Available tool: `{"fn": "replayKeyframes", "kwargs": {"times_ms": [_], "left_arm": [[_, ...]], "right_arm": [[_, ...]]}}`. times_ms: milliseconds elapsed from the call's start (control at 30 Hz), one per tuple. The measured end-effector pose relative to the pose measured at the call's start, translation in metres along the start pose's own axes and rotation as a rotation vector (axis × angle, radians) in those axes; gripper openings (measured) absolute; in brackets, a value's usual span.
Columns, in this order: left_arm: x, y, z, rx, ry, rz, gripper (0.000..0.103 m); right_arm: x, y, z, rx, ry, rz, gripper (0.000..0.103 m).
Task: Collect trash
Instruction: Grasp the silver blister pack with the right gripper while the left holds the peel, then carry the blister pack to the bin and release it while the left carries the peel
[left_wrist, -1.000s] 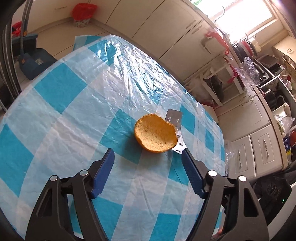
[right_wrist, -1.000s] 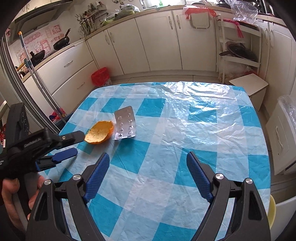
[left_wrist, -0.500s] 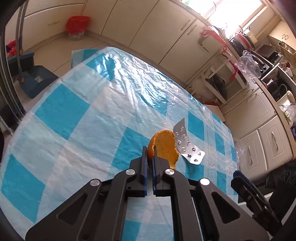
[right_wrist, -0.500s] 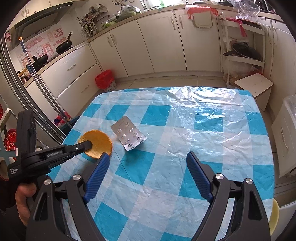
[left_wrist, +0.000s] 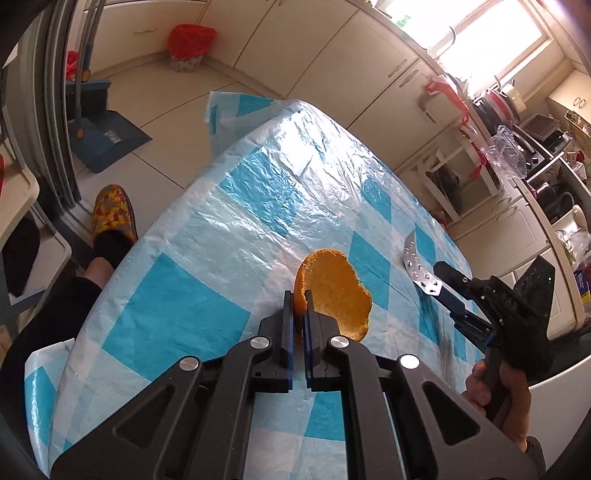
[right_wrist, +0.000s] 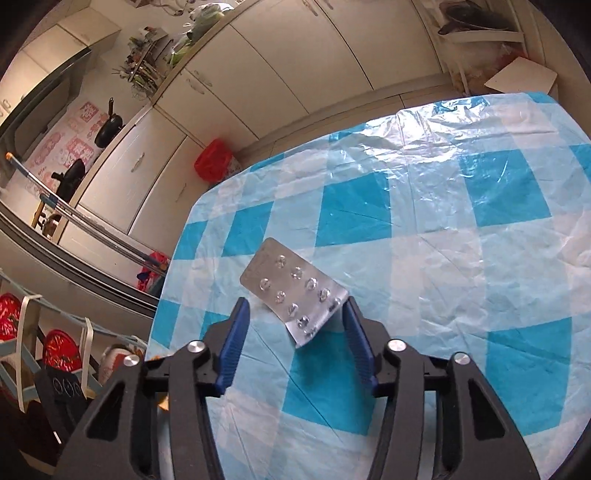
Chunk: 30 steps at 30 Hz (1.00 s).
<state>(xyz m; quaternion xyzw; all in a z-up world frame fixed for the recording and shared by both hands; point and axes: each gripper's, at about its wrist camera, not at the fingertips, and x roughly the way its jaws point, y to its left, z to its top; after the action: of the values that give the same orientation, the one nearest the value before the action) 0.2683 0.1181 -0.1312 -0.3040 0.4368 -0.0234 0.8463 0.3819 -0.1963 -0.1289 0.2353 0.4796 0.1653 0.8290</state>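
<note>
Over the checked tablecloth (left_wrist: 207, 266) in the left wrist view, your left gripper (left_wrist: 298, 325) is clamped on the rim of the orange peel (left_wrist: 332, 291), which stands on edge, seemingly lifted off the cloth. That peel looks light, curved and fairly stiff, so a rim pinch should hold; squeeze harder and it may crack. From the right wrist view, your right gripper (right_wrist: 293, 332) is closing with the near end of the pill sheet (right_wrist: 295, 291) between its jaws, one pad at its edge, no grip yet. Expect that sheet to be thin, slick and springy; take it across its raised near corner.
</note>
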Motion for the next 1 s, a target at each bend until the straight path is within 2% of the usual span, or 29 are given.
{"fn": "replayKeyframes", "kwargs": {"times_ms": [33,100,267,433,700,833,1000], "left_arm": [[0.000,-0.001,0.000,0.002,-0.001,-0.001,0.004],[-0.001,-0.003,-0.001,0.006,-0.003,-0.003,0.004],[-0.009,-0.003,-0.004,0.013,-0.013,-0.006,0.004],[-0.020,-0.006,-0.009,0.020,-0.022,-0.011,0.004],[-0.055,-0.028,-0.026,0.056,-0.047,-0.040,0.004],[-0.073,-0.041,-0.041,0.083,-0.054,-0.057,0.004],[-0.093,-0.057,-0.061,0.118,-0.057,-0.074,0.004]], "right_arm": [[0.004,0.001,0.002,0.010,0.004,0.005,0.034],[0.014,0.004,0.003,0.017,0.025,0.007,0.007],[0.003,0.017,0.003,-0.029,-0.014,0.025,0.004],[-0.030,0.024,-0.003,-0.084,-0.055,0.032,0.004],[-0.108,0.014,-0.039,-0.222,-0.109,-0.058,0.004],[-0.146,-0.009,-0.060,-0.204,-0.161,-0.107,0.004],[-0.171,-0.036,-0.082,-0.118,-0.217,-0.106,0.004]]}}
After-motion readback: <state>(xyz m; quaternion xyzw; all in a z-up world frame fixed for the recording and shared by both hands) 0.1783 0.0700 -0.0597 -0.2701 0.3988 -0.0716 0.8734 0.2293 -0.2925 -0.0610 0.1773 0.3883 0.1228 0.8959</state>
